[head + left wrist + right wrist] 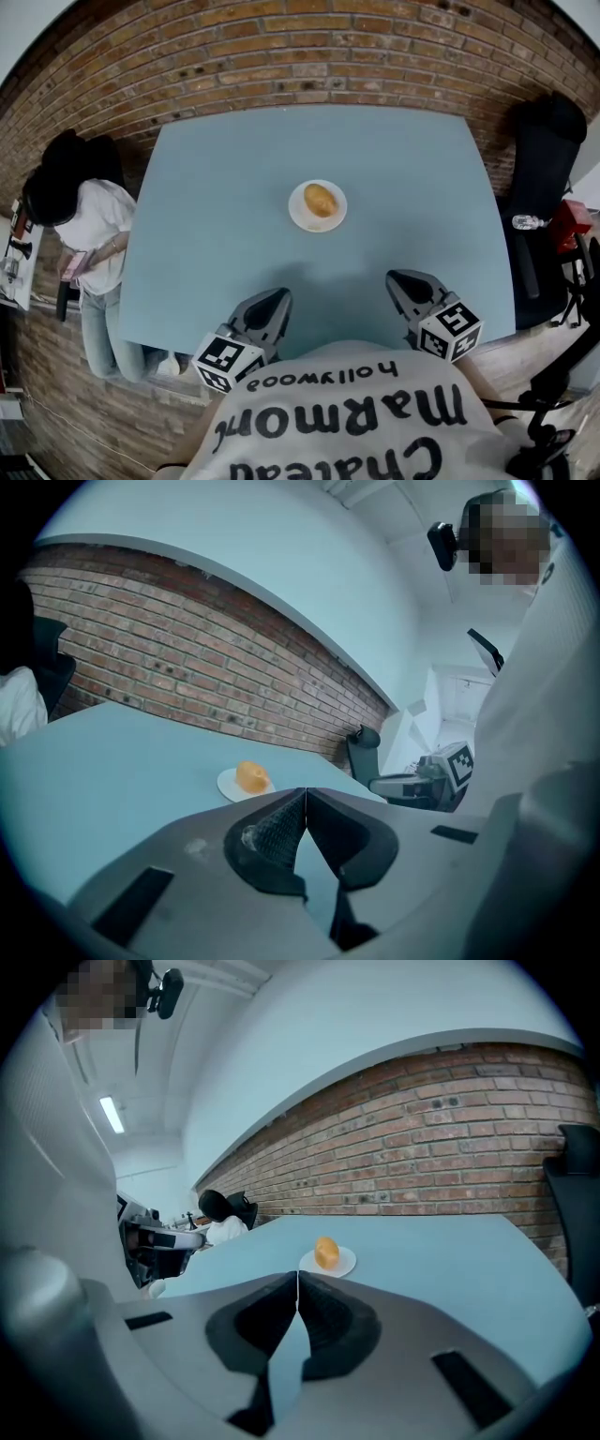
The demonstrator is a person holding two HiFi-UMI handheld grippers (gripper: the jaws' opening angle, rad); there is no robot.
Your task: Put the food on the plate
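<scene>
Head view: food (320,200) is seen on plate (302,217) mid-table (206,253), long axis roughly near edge to far edge. Left gripper (277,298) and right gripper (399,279) are held over the near edge. A person (89,225) is shown at the left edge.

Left gripper view: jaws are pressed together, empty.

Right gripper view: jaws are closed, empty. Brick wall (450,1157) and ceiling light (111,1115) are shown.

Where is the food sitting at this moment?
In the head view the food lies on the white plate near the middle of the blue table, with the brick wall beyond it.
</scene>
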